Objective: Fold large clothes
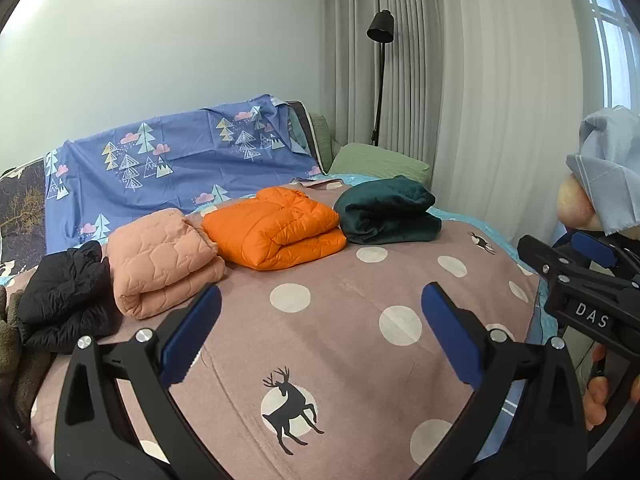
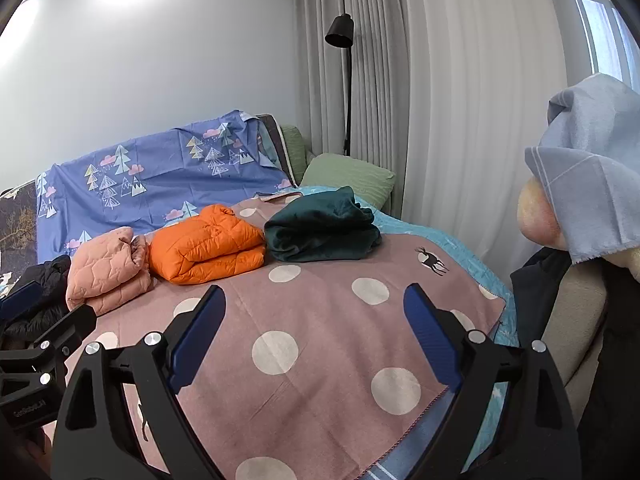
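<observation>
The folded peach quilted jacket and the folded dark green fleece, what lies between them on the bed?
The folded orange puffer jacket lies between the peach quilted jacket and the dark green fleece, clearest in the left wrist view.

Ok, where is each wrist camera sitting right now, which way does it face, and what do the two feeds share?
Left wrist: on the left gripper, low over the dotted bedspread, facing the wall; own open fingers show, right gripper at right edge.
Right wrist: on the right gripper, same heading; own open fingers show, left gripper at left edge.
Shared: pink, orange jacket, dark green folded bundles, floor lamp.
</observation>
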{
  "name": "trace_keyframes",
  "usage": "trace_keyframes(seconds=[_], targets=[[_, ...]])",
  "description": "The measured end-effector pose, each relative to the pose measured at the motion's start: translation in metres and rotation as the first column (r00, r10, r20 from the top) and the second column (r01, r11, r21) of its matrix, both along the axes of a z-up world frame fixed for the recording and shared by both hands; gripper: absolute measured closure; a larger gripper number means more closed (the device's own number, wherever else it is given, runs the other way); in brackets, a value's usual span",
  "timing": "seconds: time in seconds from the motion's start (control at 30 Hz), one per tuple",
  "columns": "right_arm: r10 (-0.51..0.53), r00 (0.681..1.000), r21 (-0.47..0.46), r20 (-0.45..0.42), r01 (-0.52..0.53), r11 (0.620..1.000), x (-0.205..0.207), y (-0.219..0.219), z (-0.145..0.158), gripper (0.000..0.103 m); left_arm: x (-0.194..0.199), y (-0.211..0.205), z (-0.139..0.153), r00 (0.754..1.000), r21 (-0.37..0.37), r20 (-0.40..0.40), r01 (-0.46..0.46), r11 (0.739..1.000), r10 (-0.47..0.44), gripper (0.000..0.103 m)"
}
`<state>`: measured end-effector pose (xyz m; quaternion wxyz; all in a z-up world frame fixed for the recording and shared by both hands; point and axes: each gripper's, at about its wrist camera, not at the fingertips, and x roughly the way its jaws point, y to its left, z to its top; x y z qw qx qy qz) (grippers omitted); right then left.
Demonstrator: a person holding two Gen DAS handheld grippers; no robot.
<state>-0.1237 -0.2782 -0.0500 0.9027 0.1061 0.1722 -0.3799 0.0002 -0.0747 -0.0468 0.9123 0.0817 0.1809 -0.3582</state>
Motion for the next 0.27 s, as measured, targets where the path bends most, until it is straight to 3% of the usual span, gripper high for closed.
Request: trace_keyframes(seconds=[0.27], targets=[[-0.001, 1.0, -0.002, 0.003, 0.001, 1.0, -0.0002, -0.0002, -0.0001, 0.013, -0.0042, -0.001, 0.0025, 1.0, 0.012, 0.018, 0.002, 1.0, -0.002, 0.002]])
